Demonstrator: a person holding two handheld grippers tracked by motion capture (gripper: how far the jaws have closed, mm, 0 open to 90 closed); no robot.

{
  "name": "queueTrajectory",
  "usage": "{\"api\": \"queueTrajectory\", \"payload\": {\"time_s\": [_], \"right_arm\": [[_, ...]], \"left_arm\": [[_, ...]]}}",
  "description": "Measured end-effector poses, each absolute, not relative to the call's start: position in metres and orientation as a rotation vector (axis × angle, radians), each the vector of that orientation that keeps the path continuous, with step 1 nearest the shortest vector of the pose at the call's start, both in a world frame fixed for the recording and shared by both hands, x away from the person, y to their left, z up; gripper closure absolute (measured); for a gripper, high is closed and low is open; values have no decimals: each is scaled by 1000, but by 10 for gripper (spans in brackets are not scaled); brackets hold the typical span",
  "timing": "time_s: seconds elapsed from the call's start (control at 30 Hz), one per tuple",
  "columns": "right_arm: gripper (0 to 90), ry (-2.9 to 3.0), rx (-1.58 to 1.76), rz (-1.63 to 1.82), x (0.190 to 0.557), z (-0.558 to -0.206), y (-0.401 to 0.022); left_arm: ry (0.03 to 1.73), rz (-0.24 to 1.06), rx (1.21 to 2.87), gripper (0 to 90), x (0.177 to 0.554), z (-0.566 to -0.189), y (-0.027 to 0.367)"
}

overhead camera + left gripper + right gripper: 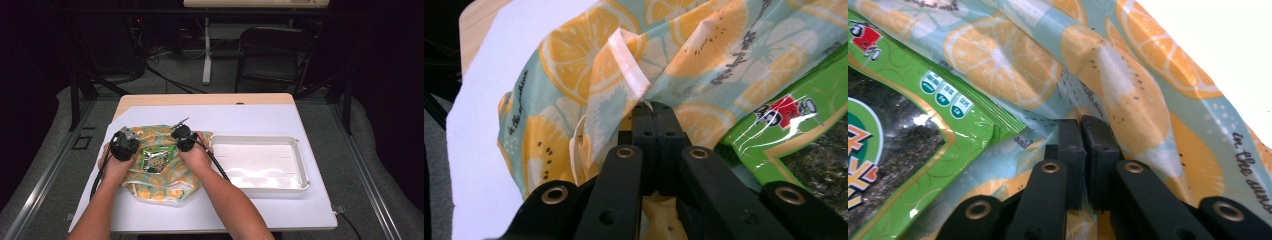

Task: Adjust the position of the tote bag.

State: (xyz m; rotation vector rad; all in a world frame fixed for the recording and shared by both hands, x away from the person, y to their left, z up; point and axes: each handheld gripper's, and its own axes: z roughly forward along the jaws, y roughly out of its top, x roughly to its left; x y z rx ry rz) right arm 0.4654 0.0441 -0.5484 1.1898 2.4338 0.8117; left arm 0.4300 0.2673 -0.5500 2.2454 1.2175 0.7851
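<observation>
Left hand-held gripper point(651, 107) and right hand-held gripper point(1083, 122) both pinch cloth bag point(160, 172) rim, centre frame. Risk: thin fabric slips, green snack packet point(156, 159) slides out.

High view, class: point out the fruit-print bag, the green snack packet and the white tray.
fruit-print bag point(165, 187), high view, near printed edge.
green snack packet point(156, 159), high view, middle of its front.
white tray point(260, 141), high view, far rim.
</observation>
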Motion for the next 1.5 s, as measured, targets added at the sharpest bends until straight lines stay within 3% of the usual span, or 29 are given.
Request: {"api": "queueTrajectory", "payload": {"time_s": [0.7,1.03,1.17,1.37,1.5], "right_arm": [[679,2380,1015,1141,425,-483,24],[570,2300,1027,1039,443,-489,15],[584,2312,1075,1016,450,-496,12],[773,2379,1079,1037,447,-498,16],[767,2421,1042,1040,441,-498,21]], "left_arm": [[1256,763,2249,900,433,-557,266],[1257,758,2254,900,433,-557,267],[1258,757,2252,899,433,-557,267],[1258,757,2254,900,433,-557,267],[1260,761,2252,900,433,-557,266]]}}
